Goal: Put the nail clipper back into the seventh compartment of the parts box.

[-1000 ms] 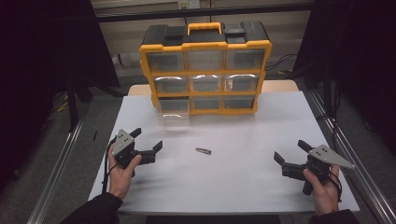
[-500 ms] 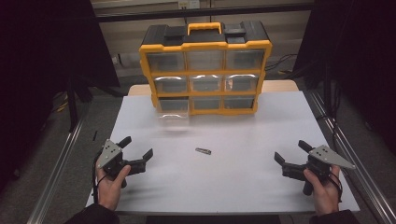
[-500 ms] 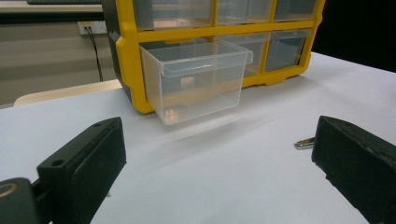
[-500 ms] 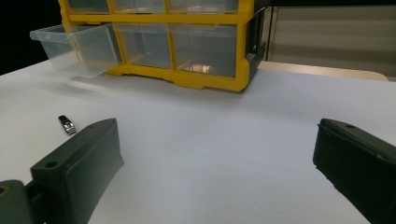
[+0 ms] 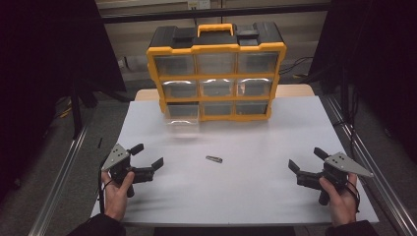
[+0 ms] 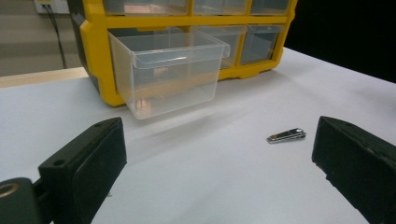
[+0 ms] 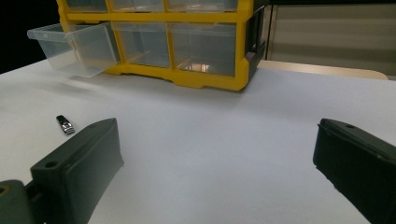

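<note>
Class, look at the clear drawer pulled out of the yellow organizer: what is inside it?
The pulled-out drawer looks empty through its clear walls; the organizer covers its back end.

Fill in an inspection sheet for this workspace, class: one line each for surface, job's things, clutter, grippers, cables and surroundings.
Surface: white table top, flat and bare around the work.
Job's things: small metal nail clipper lying flat mid-table; yellow drawer organizer at the far edge, its bottom-left clear drawer pulled out and seemingly empty.
Clutter: nothing seen.
Grippers: left gripper and right gripper both open, low near the front corners, holding nothing, apart from the clipper.
Cables: a thin black cable loops by the left hand; others lie on the floor behind the table, right.
Surroundings: dark, with metal rails along both sides.
</note>
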